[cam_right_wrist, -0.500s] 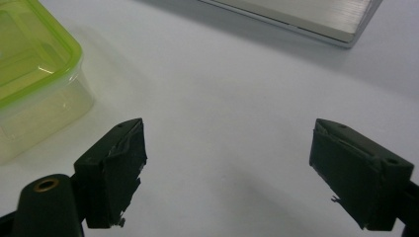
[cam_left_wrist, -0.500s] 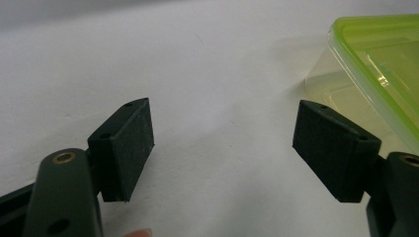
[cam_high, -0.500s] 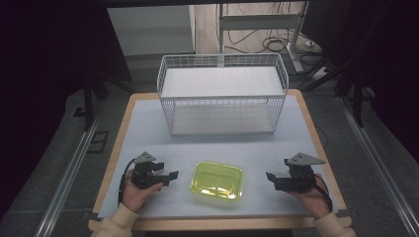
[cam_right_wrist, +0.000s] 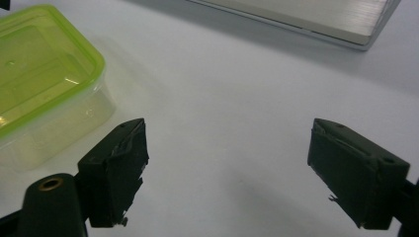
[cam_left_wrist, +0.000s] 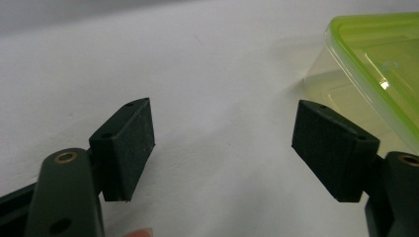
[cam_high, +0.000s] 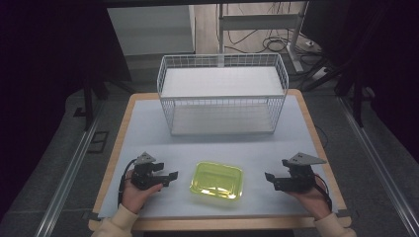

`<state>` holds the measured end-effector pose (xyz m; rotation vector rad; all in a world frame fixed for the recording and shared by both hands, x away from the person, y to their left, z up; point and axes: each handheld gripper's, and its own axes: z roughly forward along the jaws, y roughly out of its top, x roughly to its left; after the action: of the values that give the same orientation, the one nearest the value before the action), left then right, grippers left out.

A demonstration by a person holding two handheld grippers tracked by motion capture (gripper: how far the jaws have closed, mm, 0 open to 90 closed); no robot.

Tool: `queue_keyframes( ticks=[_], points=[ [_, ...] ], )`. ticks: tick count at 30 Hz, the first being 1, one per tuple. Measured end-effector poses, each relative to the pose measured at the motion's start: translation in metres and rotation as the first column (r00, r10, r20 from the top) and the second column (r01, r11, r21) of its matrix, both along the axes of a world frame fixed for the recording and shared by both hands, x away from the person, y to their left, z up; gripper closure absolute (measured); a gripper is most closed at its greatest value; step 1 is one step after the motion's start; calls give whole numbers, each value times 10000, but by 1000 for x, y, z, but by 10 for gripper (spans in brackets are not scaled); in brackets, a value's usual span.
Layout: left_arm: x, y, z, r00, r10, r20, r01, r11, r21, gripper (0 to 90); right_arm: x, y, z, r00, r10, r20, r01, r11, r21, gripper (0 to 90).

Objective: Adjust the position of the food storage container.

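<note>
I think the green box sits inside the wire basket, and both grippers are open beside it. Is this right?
Not quite. The green box sits on the table in front of the wire basket, not inside it, as the high view shows. The rest holds: the left gripper and right gripper are open on either side of it.

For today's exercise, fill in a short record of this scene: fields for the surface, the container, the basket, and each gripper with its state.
surface: table with a pale top
container: yellow-green lidded box, near edge, between the grippers
basket: white wire basket, far side, nothing visible inside
left gripper: jaws open, nothing held, beside the box
right gripper: jaws open, nothing held, beside the box
</note>
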<state>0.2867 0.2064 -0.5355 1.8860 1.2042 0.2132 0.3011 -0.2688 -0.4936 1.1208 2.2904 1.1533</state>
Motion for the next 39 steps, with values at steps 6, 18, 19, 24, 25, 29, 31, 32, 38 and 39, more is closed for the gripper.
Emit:
queue_keyframes(
  ticks=[6, 18, 19, 24, 25, 29, 31, 32, 38, 39],
  points=[
    [3, 0, -2, 9999, -109, 8, 109, 9999, -14, 237, -3, -1, 3, 10000, 53, -74, -53, 10000, 4, 239],
    [8, -3, -4, 9997, -242, -19, 242, 9996, 176, 238, -10, -9, 10, 9979, 603, 242, -603, 9982, -15, 740],
    [7, -4, -4, 9997, -252, -22, 253, 9995, 165, 238, -11, -9, 12, 9977, 630, 254, -630, 9980, -1, 776],
    [6, -5, -3, 9997, -261, -5, 261, 9994, 221, 238, -12, -7, 15, 9952, 961, 180, -962, 9953, 58, 889],
    [6, -6, -3, 9997, -248, -35, 249, 9995, 206, 238, -12, -5, 15, 9937, 1104, 165, -1106, 9938, 83, 892],
    [5, -7, -4, 9995, -322, -61, 323, 9993, 198, 237, -14, 0, 18, 9904, 1379, 118, -1382, 9901, 252, 894],
    [5, -7, -3, 9995, -309, -59, 310, 9993, 198, 237, -16, 3, 19, 9880, 1542, 125, -1545, 9875, 327, 894],
    [5, -7, -3, 9996, -292, -63, 293, 9994, 200, 237, -16, 3, 19, 9880, 1542, 125, -1545, 9875, 327, 894],
    [4, -7, -3, 9997, -252, -63, 254, 9993, 264, 237, -26, 16, 27, 9762, 2154, 263, -2166, 9746, 571, 894],
    [4, -7, -3, 9996, -262, -65, 264, 9992, 290, 237, -28, 19, 28, 9735, 2272, 276, -2285, 9716, 613, 894]
  ],
)
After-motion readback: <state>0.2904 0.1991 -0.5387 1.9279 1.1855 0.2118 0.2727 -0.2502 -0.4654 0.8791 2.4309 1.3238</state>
